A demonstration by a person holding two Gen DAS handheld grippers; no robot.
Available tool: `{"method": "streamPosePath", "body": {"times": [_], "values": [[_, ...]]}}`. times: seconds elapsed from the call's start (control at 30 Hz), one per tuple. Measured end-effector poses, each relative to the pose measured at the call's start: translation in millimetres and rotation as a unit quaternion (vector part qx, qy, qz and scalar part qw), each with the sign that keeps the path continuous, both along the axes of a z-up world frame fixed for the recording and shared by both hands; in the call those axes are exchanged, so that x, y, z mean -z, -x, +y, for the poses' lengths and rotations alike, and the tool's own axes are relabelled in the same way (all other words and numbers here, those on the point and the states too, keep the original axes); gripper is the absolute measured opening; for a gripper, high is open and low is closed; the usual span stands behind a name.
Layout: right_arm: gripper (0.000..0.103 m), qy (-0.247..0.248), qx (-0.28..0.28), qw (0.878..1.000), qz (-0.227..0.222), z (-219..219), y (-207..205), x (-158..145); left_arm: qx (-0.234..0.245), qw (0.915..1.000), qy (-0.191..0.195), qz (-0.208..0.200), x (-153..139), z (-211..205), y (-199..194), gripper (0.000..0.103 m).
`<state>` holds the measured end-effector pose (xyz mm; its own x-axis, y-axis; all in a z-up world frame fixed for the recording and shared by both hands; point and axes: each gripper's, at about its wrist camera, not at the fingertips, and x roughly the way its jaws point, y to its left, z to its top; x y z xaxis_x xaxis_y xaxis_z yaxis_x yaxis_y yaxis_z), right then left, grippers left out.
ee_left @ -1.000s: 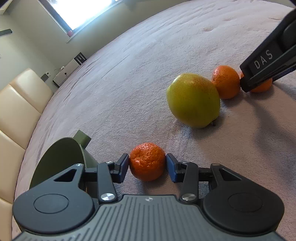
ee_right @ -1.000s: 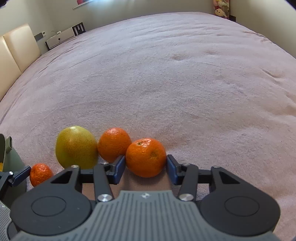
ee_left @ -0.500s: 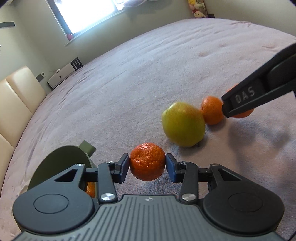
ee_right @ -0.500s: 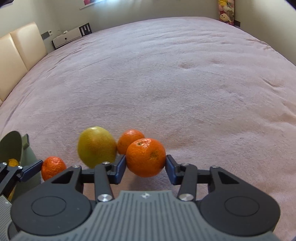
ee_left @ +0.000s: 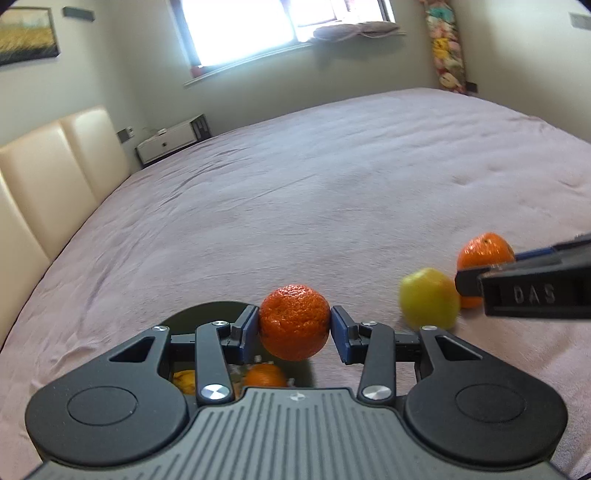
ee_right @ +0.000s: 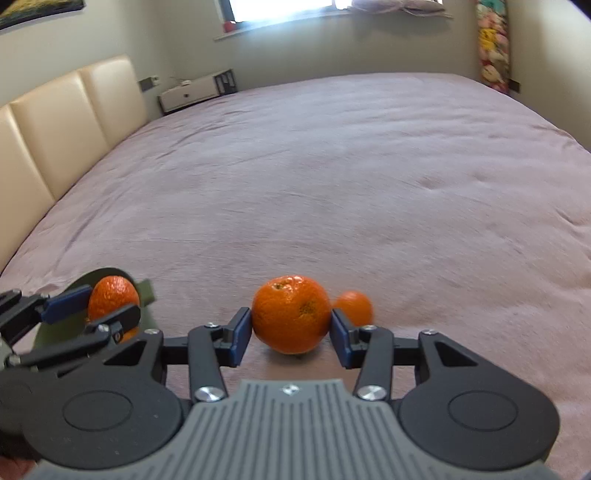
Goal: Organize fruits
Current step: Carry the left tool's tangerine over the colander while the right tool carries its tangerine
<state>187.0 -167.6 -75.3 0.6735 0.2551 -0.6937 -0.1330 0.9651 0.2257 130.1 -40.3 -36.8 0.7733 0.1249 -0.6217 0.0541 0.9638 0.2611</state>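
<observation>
Left-wrist footage took in a wide bed under a mauve, faintly wrinkled cover that filled most of the room. A cream padded headboard ran along at nine o'clock, a low white bedside cabinet sat near eleven, and a bright window with a cushion on its sill glared at twelve. A framed picture hung at ten, and a column of plush toys stood in the corner at one.

Directly under the left gripper lay a dark olive bowl, resting on the cover (its rim partly hidden by the fingers); inside it an orange citrus fruit and a yellower piece showed, too hidden to name further. The left gripper's blue pads pressed both sides of a rough-skinned mandarin, held clear above that bowl. At three o'clock a yellow-green apple lay on the cover, blurred.

From the right wrist, the right gripper clasped a second mandarin between its pads, lifted off the bed. A third mandarin lay on the cover just beyond it, toward one o'clock. The bowl sat at nine.
</observation>
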Motion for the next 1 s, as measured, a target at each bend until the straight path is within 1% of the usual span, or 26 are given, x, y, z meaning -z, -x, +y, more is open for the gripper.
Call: {"method": "streamPosePath", "body": {"times": [0.13, 0.27, 0.43, 0.53, 0.7, 0.83, 1.0], "values": [[0.044, -0.004, -0.047, 0.999, -0.020, 28.5, 6.2, -7.8, -0.027, 0.9989, 0.039, 0.004, -10.1, 32.0, -0.5, 0.048], [0.044, 0.004, -0.096, 0.995, -0.038, 59.2, 11.5, -11.5, -0.058, 0.9957, 0.071, 0.009, -15.2, 61.7, -0.5, 0.048], [0.044, 0.011, -0.145, 0.988, -0.046, 92.9, 12.6, -12.9, -0.085, 0.9896, 0.115, 0.020, -13.9, 91.4, -1.8, 0.048], [0.043, 0.026, -0.175, 0.983, -0.050, 112.7, 10.6, -14.0, -0.099, 0.9831, 0.151, 0.029, -12.2, 106.8, -0.4, 0.048], [0.043, 0.071, -0.223, 0.970, -0.064, 144.7, 1.9, -12.5, -0.125, 0.9751, 0.179, 0.039, -9.5, 129.2, -4.0, 0.048], [0.043, 0.106, -0.265, 0.956, -0.069, 165.5, -5.9, -6.6, -0.147, 0.9699, 0.189, 0.045, -4.2, 144.3, -5.6, 0.048], [0.043, 0.128, -0.308, 0.941, -0.064, 185.0, -19.3, 1.3, -0.171, 0.9620, 0.207, 0.051, 2.4, 159.9, -6.3, 0.048]]}}
